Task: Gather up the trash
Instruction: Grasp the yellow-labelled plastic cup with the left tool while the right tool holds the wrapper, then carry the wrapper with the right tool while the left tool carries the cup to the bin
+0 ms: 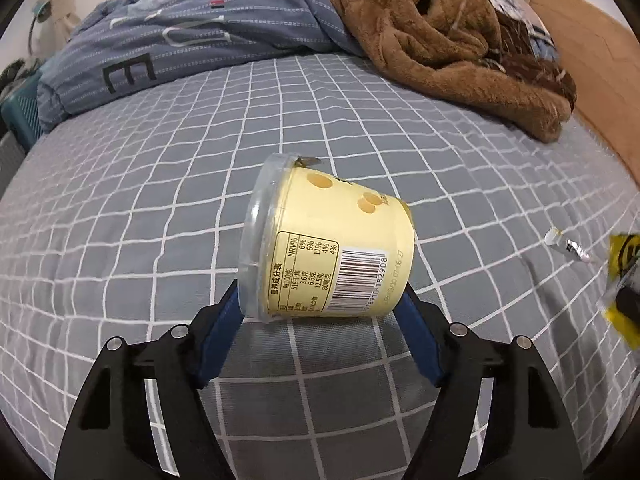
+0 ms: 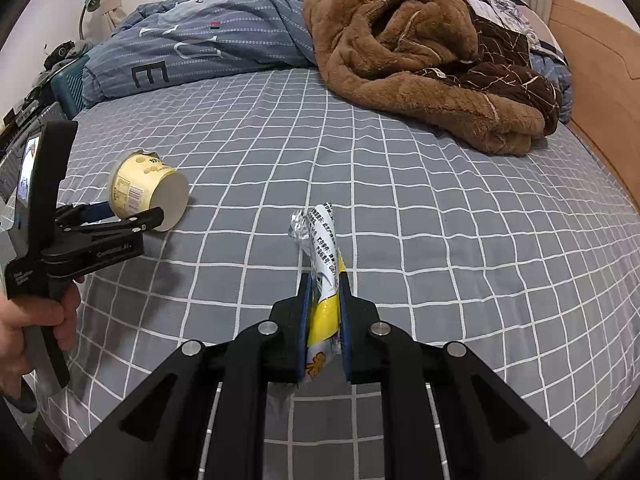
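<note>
A pale yellow plastic cup [image 1: 326,240] with a clear lid and a barcode label lies on its side between the blue pads of my left gripper [image 1: 320,300], which is shut on it just above the bed. It also shows in the right wrist view [image 2: 148,196], held by the left gripper [image 2: 132,212]. My right gripper [image 2: 325,284] is shut on a yellow and white snack wrapper [image 2: 322,264] with a crumpled foil end, held above the sheet. The wrapper also shows at the right edge of the left wrist view [image 1: 622,280].
The bed has a grey checked sheet [image 1: 160,220]. A blue striped duvet [image 2: 200,44] and a brown fleece blanket [image 2: 420,52] lie bunched at the far side. A wooden bed frame [image 2: 600,92] runs along the right. A teal basket [image 2: 70,80] stands at the left.
</note>
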{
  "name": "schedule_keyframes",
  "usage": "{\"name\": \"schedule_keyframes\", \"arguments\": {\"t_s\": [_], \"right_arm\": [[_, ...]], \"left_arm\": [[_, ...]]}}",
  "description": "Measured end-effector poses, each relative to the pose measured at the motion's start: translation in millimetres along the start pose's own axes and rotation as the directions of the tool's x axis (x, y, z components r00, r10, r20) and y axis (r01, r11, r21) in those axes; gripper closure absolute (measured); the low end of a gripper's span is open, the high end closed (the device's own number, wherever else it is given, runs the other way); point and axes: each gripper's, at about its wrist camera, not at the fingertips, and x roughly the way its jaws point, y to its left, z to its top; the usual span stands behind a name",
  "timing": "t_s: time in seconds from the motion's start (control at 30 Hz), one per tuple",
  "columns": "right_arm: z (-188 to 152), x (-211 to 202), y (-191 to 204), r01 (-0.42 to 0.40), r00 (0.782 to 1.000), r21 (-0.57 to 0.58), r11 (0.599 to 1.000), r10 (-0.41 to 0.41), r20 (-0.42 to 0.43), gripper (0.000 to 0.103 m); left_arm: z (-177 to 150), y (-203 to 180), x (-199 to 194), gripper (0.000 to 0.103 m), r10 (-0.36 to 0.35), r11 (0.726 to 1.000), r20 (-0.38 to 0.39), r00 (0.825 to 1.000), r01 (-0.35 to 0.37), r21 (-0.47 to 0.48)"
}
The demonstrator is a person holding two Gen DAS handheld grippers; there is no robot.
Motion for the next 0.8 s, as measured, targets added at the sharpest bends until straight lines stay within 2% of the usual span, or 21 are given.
{"name": "schedule_keyframes", "arguments": {"t_s": [0.33, 0.8], "right_arm": [[-4.0, -10.0, 11.0, -0.020, 1.000, 0.016, 1.000, 0.020, 0.018, 0.091], [-11.8, -43.6, 59.3, -0.091, 0.995, 0.009, 0.996, 0.091, 0.046, 0.091]], "left_arm": [[-16.6, 3.1, -32.9, 0.034, 0.004, 1.000, 0.005, 1.000, -0.004, -0.020], [-53.8, 15.6, -113.4, 0.037, -0.001, 0.999, 0.030, 1.000, 0.002, -0.051]]}}
